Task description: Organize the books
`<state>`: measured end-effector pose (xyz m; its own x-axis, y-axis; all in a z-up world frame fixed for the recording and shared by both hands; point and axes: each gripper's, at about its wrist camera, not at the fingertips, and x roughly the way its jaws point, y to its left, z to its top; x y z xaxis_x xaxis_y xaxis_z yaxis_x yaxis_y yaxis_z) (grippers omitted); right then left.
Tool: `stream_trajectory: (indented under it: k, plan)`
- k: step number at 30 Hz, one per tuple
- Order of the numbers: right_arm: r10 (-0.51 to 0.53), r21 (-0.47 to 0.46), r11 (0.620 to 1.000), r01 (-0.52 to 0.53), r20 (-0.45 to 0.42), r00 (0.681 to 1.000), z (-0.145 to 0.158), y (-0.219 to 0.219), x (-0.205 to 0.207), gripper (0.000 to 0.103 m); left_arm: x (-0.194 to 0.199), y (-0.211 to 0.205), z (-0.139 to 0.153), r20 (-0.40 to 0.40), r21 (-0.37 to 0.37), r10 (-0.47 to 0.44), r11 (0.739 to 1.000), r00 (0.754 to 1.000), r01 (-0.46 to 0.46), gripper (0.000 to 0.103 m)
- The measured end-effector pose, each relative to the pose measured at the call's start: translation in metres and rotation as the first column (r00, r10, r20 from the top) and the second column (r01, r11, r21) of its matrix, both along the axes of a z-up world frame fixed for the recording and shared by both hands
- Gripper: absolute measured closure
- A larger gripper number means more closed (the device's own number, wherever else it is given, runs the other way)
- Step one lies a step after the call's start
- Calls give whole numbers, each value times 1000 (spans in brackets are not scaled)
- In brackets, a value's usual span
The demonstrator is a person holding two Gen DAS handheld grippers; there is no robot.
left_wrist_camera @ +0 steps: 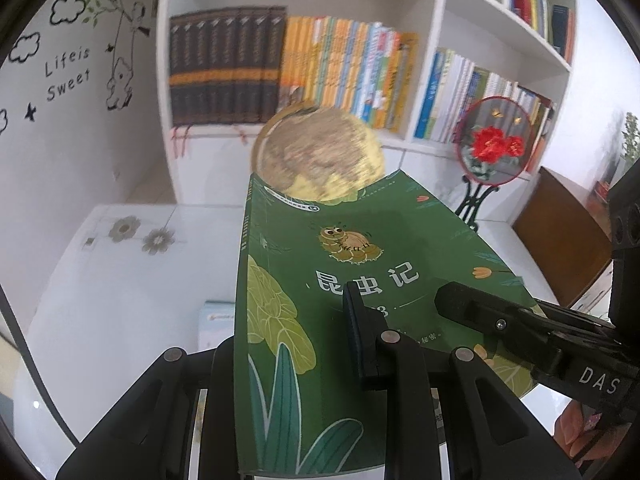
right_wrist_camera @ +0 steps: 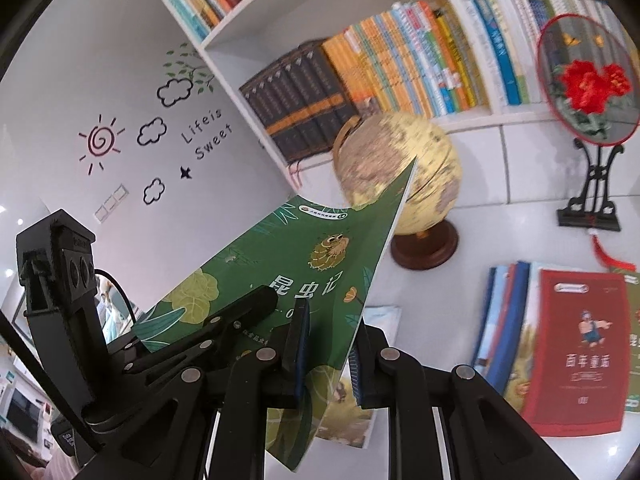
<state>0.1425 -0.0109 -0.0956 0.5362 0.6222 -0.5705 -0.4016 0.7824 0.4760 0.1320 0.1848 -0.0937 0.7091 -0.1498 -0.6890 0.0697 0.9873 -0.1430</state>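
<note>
Both your grippers have the green book (left_wrist_camera: 320, 280) pinched, and it hangs in the air above the white tabletop (left_wrist_camera: 120, 300).

Left gripper (left_wrist_camera: 296, 320): jaws nearly together, clamped across the book's near edge by the spine. One finger (left_wrist_camera: 360, 328) lies on the front cover; the other is under the book, mostly hidden.

Right gripper (right_wrist_camera: 328, 344): jaws nearly together, blue pads either side of the cover near the book's free edge. From the left wrist view, it reaches in from the right edge onto the same cover.

The book is tilted, cover up, its far corner pointing towards the globe (right_wrist_camera: 400, 168), which stands on the tabletop on a brown base (right_wrist_camera: 424, 248) in front of the white bookshelf (left_wrist_camera: 436, 52). The book's far edge overlaps the globe in both views; whether they touch, you cannot tell.

Towards the right edge of the tabletop lies a red book (right_wrist_camera: 580, 352) flat on top of a small spread of other books (right_wrist_camera: 496, 320). A round fan with a red flower (right_wrist_camera: 588, 80) stands on a black stand beside the globe. Under the held book, another book (right_wrist_camera: 376, 320) lies on the tabletop.
</note>
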Motion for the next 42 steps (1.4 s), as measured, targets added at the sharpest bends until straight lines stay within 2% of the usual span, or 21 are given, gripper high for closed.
stream_trajectory:
  k: [8, 13, 22, 34, 37, 42]
  plan:
    - [55, -32, 998, -57, -60, 997, -34, 45, 5, 86, -3, 42, -38, -73, -24, 52, 998, 996, -54, 81]
    - [67, -52, 996, -73, -104, 992, -66, 64, 5, 86, -3, 54, -67, -117, -29, 61, 997, 991, -65, 82]
    - [57, -81, 994, -71, -163, 985, -113, 84, 12, 86, 4, 74, -110, -173, -76, 47, 995, 984, -60, 82]
    - [32, -125, 991, -55, -180, 983, -149, 99, 9, 86, 3, 83, -146, -239, -120, 34, 991, 971, -64, 81]
    - [6, -122, 992, -30, -186, 983, -158, 97, 5, 86, 5, 80, -152, -261, -118, 26, 991, 965, -59, 79]
    - [-37, -95, 995, 14, -243, 969, -175, 90, 10, 85, 9, 82, -164, -322, -127, 30, 989, 946, -74, 69]
